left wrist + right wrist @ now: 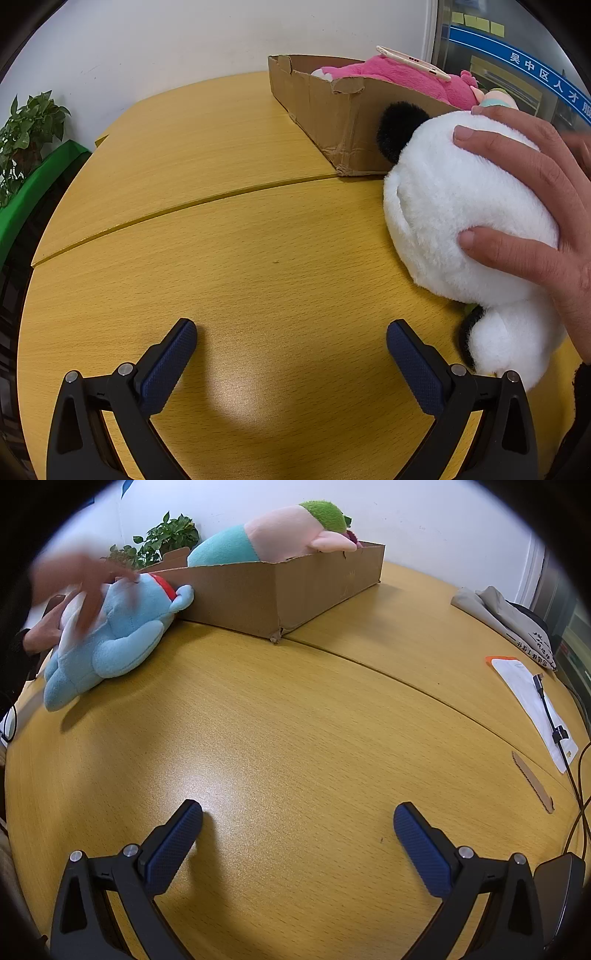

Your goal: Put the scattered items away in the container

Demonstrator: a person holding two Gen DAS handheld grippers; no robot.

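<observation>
A cardboard box [325, 110] stands on the yellow wooden table [221, 229]; it also shows in the right wrist view [280, 587]. It holds a pink plush [399, 74] with a phone [413, 62] on top, and a teal, pink and green plush [280, 535]. A white and black panda plush [465, 221] lies by the box's near corner with a bare hand [535, 206] on it. A light blue plush [114, 635] lies against the box's left end, a blurred hand [74, 587] above it. My left gripper [291, 336] and right gripper [298, 819] are open and empty above the table.
A potted plant [26, 133] and a green surface [33, 188] lie beyond the table's left edge. In the right wrist view a folded grey cloth [509, 620], a white packet [532, 701], a black cable [554, 723] and a cardboard strip [532, 779] lie at the right.
</observation>
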